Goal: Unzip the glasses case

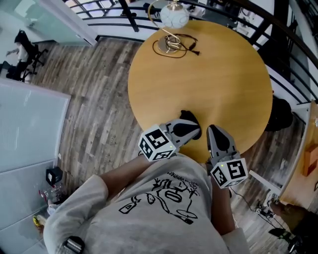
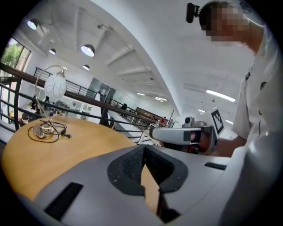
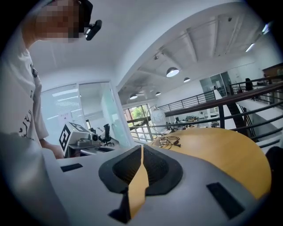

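Head view: we look steeply down on a round wooden table (image 1: 223,84) above a plank floor (image 1: 94,99), with a globe lamp (image 1: 174,15) and a coiled cable (image 1: 179,44) at its far edge. Both grippers sit over the near edge, close to the person's printed T-shirt (image 1: 159,198). The left gripper (image 1: 197,131) points right and the right gripper (image 1: 213,130) points away from us, so their tips are near each other but apart. A small dark object (image 1: 188,115) lies on the table just beyond the left gripper and is partly hidden by it. We cannot tell whether it is the glasses case. A black stool (image 1: 279,115) stands off the table's right side.

Left gripper view: the jaws are drawn together, their dark pads meeting at the tip. Only tabletop shows through the narrow slit below the tip, and nothing is held. The right gripper hangs just beyond the jaws at the right, its marker cube (image 2: 217,121) facing us. The lamp and cable sit far off at the left. No case shows here.

Right gripper view: these jaws are likewise closed pad to pad and hold nothing, with a sliver of tabletop visible between them lower down. The left gripper's marker cube (image 3: 70,132) appears at the left. The lamp and cable stand straight ahead at the table's far edge, before a railing (image 3: 212,103). No case shows in this view either.
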Demonstrator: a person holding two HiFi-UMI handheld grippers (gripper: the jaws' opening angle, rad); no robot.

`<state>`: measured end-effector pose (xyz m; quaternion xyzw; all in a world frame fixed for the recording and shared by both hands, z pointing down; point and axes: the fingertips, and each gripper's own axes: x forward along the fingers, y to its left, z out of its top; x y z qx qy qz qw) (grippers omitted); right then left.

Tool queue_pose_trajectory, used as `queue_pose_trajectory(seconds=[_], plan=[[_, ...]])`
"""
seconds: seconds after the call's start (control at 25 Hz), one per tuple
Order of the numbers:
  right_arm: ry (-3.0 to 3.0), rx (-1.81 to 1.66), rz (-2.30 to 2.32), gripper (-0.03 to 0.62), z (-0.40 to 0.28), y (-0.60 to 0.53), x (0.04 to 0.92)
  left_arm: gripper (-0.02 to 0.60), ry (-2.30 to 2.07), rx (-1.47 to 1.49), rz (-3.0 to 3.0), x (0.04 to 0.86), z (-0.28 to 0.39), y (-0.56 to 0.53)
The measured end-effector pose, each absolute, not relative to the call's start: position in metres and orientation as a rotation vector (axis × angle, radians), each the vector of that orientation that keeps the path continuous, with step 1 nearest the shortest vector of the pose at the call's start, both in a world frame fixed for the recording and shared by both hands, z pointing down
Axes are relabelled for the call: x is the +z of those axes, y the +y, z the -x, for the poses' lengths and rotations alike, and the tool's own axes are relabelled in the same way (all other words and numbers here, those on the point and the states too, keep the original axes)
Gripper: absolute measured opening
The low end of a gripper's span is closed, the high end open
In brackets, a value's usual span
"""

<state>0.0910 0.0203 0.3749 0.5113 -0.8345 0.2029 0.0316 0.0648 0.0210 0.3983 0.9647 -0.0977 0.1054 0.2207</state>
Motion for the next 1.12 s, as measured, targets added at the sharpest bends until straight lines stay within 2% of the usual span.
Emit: queue_pose_trajectory(seconds=[0.44, 1.12], plan=[[-2.633, 0.482, -1.651, 0.028, -0.079, 0.066, 0.308, 0.006, -0.433, -0.004, -2.749, 0.313, -0.048, 0.046], [-2.628, 0.446, -1.646, 0.023, -0.075, 0.067, 0.305, 0.006, -0.477, 0.025, -2.753, 0.317, -0.049, 0.046]])
